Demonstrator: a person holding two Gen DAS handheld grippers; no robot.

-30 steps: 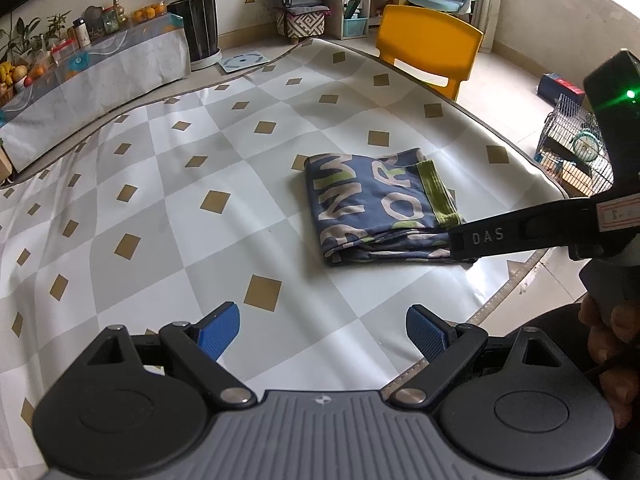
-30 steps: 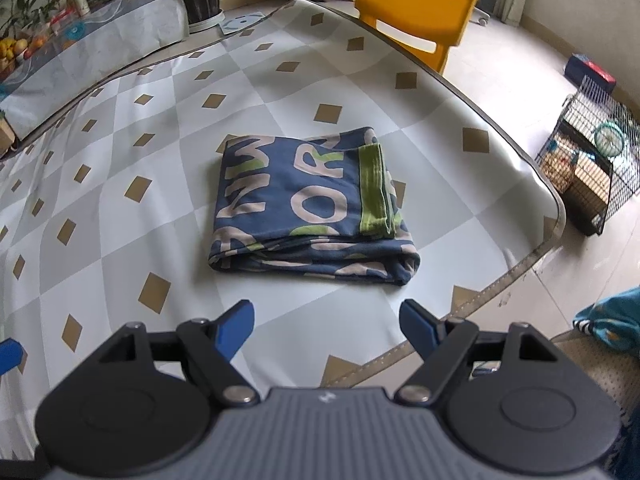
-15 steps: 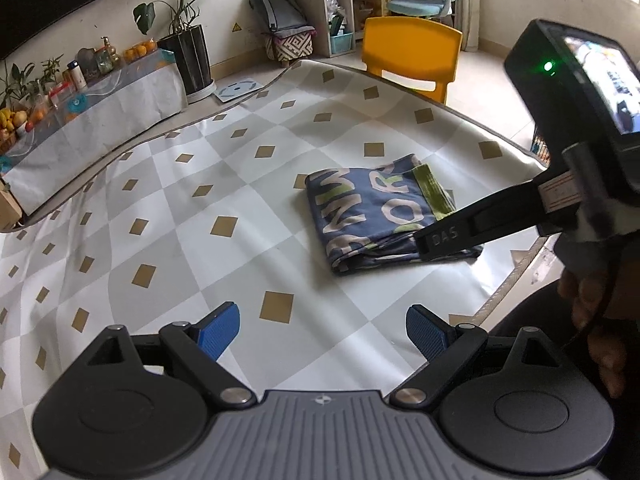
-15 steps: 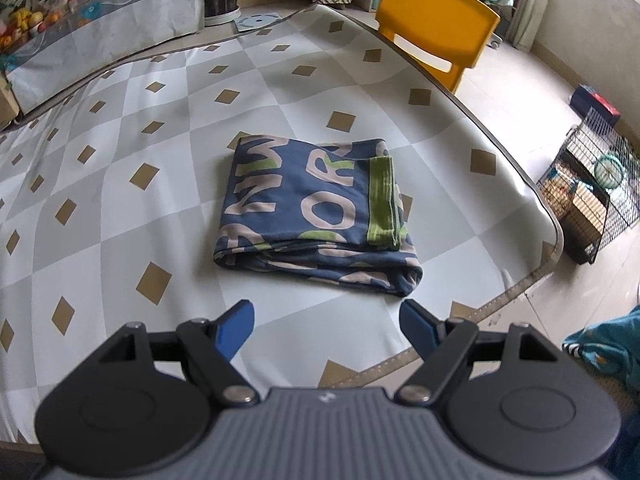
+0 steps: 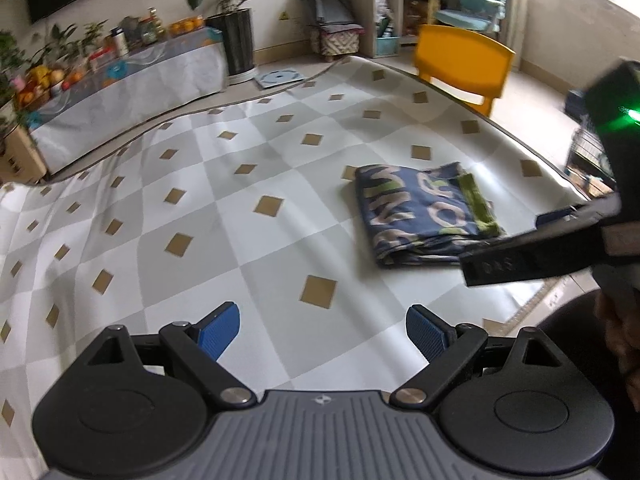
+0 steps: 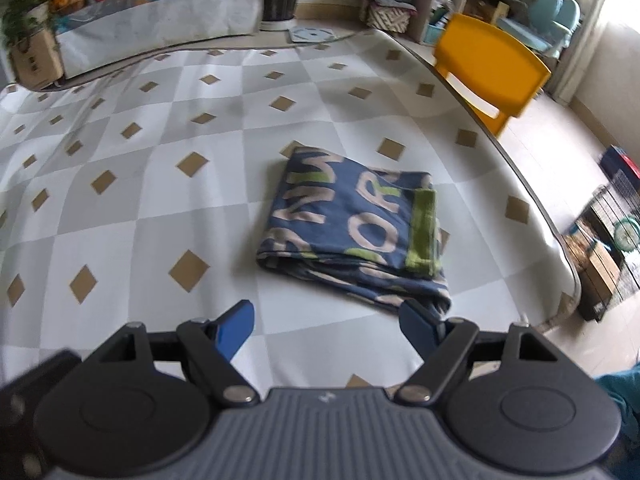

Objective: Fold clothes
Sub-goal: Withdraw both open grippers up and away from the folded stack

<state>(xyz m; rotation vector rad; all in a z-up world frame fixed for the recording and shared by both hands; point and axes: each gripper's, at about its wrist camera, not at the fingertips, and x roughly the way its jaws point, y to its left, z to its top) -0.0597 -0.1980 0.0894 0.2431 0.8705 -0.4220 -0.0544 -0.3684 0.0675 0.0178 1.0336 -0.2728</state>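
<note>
Both grippers are up off the table, angled down at it, and neither has hold of anything. Left gripper (image 5: 322, 334) has its blue pads spread wide over bare checked cloth, nothing between them. Right gripper (image 6: 326, 330) is just as empty, jaws well apart, its right pad showing just in front of the near corner of the garment (image 6: 352, 232) without any grip on it. From the left wrist view, the right tool reaches in from the right edge as a dark bar, crossing in front of the garment's (image 5: 424, 212) near right corner, a green light glowing on its body, and the hand (image 5: 620, 344) carrying it is partly visible at the frame edge.

Table (image 6: 120, 216) wears a grey-and-white diamond-check cover with small tan squares. A yellow chair (image 6: 490, 68) stands at the far right edge. Beyond are a long covered bench (image 5: 132, 92) loaded with fruit and bottles, a potted plant (image 5: 238, 44), shelving, and a wire cage (image 6: 612, 248) on the floor at right.

The garment is folded into a neat blue rectangle with big pale and green lettering, lying flat towards the table's right side, near its rim. A green band runs along its right end. Its long axis runs roughly left to right, slightly skewed, with the thick folded edge facing the grippers.
</note>
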